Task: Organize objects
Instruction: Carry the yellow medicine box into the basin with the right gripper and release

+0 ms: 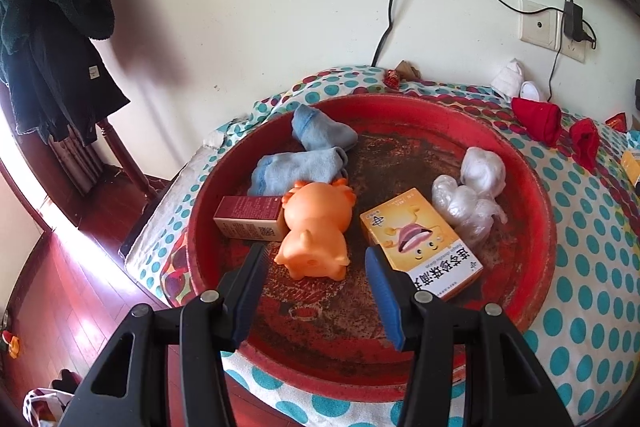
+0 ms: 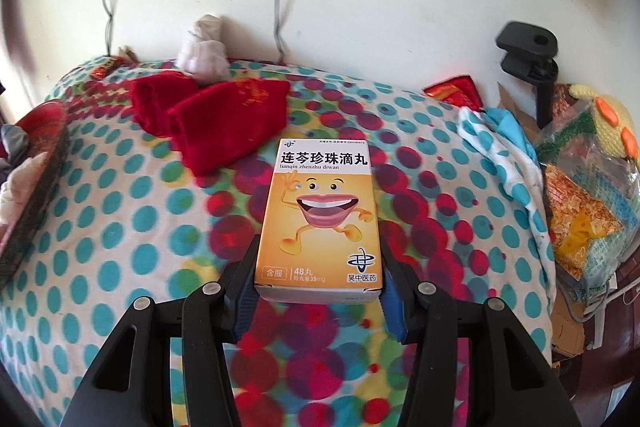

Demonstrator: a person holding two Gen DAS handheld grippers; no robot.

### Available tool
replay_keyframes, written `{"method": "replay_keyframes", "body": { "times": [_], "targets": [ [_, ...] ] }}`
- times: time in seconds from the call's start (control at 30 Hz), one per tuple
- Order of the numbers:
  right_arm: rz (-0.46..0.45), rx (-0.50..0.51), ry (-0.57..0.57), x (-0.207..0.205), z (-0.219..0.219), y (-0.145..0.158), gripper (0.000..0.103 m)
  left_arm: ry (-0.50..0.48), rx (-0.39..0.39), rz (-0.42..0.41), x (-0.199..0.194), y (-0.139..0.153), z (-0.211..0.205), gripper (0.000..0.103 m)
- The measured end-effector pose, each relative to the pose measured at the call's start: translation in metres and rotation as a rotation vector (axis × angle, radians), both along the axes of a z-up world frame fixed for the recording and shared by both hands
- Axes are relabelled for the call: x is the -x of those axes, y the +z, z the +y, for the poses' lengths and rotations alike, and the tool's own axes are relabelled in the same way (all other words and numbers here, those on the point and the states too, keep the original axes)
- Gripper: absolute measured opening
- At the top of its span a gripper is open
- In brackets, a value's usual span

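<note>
Here the right gripper (image 2: 318,291) clamps a yellow cardboard medicine box (image 2: 318,219) above the dotted blanket (image 2: 120,227), its underside hidden. The left gripper (image 1: 316,291) hangs open over the round red tray (image 1: 532,211).

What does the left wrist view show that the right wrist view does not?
Only the left wrist view shows the orange toy, blue socks and a yellow box inside the red tray, with the left gripper open. Only the right wrist view shows the right gripper shut on a second yellow box. Both show the red socks and dotted cloth.
</note>
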State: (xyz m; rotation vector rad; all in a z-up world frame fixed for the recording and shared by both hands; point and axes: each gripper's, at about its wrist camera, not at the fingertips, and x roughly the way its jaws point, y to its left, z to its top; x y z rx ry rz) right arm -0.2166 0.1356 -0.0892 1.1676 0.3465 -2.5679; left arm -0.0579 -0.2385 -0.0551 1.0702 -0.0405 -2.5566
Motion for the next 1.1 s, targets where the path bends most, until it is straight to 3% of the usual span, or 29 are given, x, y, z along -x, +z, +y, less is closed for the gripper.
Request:
{"method": "replay_keyframes", "body": {
  "times": [0.27,0.57,1.1],
  "targets": [
    [0.008,0.036,0.134,-0.038,-0.066,0.017,0.048,0.055,-0.051,-0.006,0.000,-0.001,-0.018,0.052],
    [0.000,0.070,0.295,-0.079,-0.143,0.031,0.048,0.108,-0.076,0.042,-0.007,0.006,-0.032,0.052],
    [-0.042,0.084,0.513,-0.123,-0.260,0.036,0.048,0.164,-0.189,0.054,-0.011,0.004,-0.056,0.052]
  ]
}}
